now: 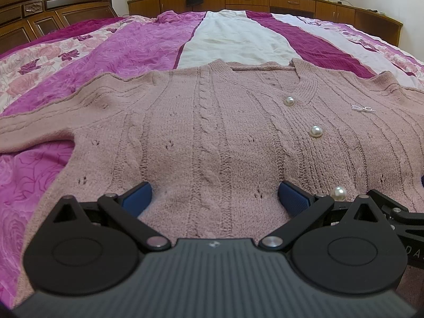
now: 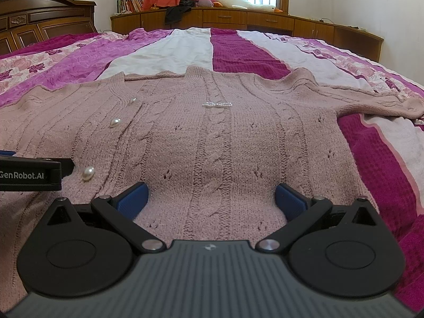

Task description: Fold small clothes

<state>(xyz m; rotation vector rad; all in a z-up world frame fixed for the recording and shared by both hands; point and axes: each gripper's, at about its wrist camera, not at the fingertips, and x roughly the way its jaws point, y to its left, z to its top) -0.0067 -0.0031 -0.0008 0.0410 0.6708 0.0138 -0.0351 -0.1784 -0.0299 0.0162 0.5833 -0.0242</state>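
Observation:
A dusty-pink cable-knit cardigan [image 1: 212,122] with pearl buttons [image 1: 316,131] lies flat, front up, on the bed, sleeves spread to both sides. It also shows in the right wrist view [image 2: 212,137]. My left gripper [image 1: 214,198] is open, low over the cardigan's left half near the hem, blue pads wide apart and empty. My right gripper [image 2: 210,198] is open over the cardigan's right half near the hem, also empty. The left gripper's body [image 2: 31,175] shows at the left edge of the right wrist view.
The bed has a pink, magenta and white patchwork cover [image 1: 132,45]. A dark wooden headboard [image 1: 47,8] stands at the far left. A wooden cabinet [image 2: 238,18] with books, clothes and a plush goose runs along the far wall.

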